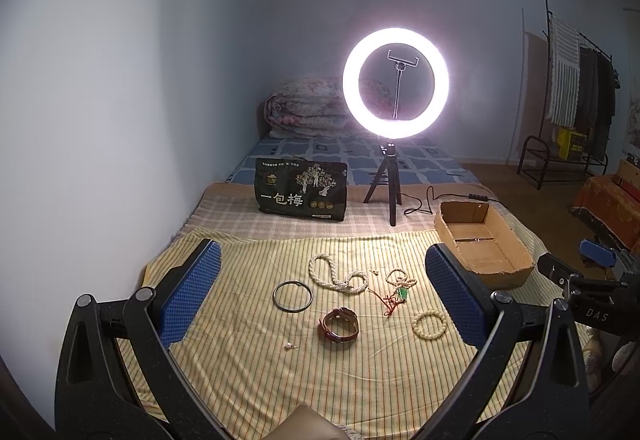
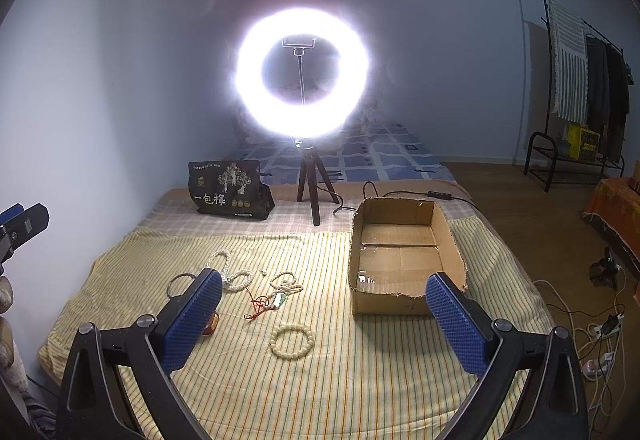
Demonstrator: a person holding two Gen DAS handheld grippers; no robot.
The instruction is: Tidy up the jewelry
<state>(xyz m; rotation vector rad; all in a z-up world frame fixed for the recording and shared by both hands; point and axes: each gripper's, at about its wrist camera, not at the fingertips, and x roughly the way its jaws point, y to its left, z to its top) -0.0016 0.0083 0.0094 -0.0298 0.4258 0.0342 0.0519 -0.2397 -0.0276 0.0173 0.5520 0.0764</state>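
Jewelry lies scattered on a yellow striped cloth. A long pearl necklace, a dark bangle, a red-strapped watch, a cream bead bracelet, a green pendant on red cord and a tiny earring are spread there. My left gripper hovers open above them, holding nothing. My right gripper is open too, over the bead bracelet, with the pendant ahead. An empty cardboard box sits to the right of the jewelry.
A lit ring light on a tripod stands behind the cloth, its cable trailing toward the box. A black snack bag leans at the back left. Clothes rack and floor cables are at the right.
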